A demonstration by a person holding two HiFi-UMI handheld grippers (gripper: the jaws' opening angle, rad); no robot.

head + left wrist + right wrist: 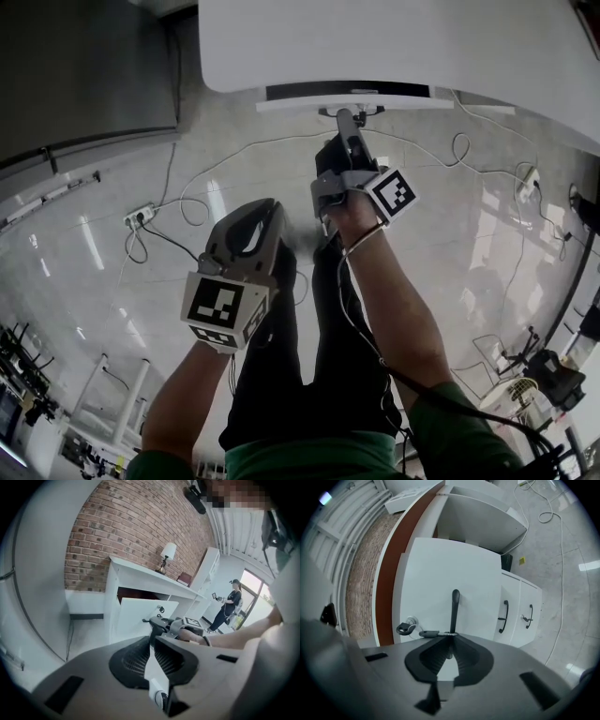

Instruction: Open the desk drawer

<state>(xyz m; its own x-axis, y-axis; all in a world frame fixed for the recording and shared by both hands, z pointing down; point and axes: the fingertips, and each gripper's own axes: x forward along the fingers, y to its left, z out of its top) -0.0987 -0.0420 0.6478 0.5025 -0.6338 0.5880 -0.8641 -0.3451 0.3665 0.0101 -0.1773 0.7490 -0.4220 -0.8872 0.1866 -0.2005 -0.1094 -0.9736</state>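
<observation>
A white desk (pixel 394 37) fills the top of the head view. Its drawer front (pixel 281 103) stands a little out from the desk, with a dark gap behind it. My right gripper (pixel 345 116) reaches level to the black drawer handle (pixel 372 110). In the right gripper view the right gripper (pixel 451 637) is shut on the lower part of the drawer handle (pixel 455 604). A key (pixel 407 628) sits in the lock to the left of it. My left gripper (pixel 262 220) hangs back over the floor, shut and holding nothing. From the left gripper (pixel 153 641) I see the pulled-out drawer front (pixel 133 616).
Cables and a power strip (pixel 139 216) lie on the tiled floor under the desk. Two lower drawers (pixel 520 616) with black handles sit beside the gripped one. A lamp (pixel 167 555) stands on the desktop by a brick wall. A person (pixel 227 604) stands far off.
</observation>
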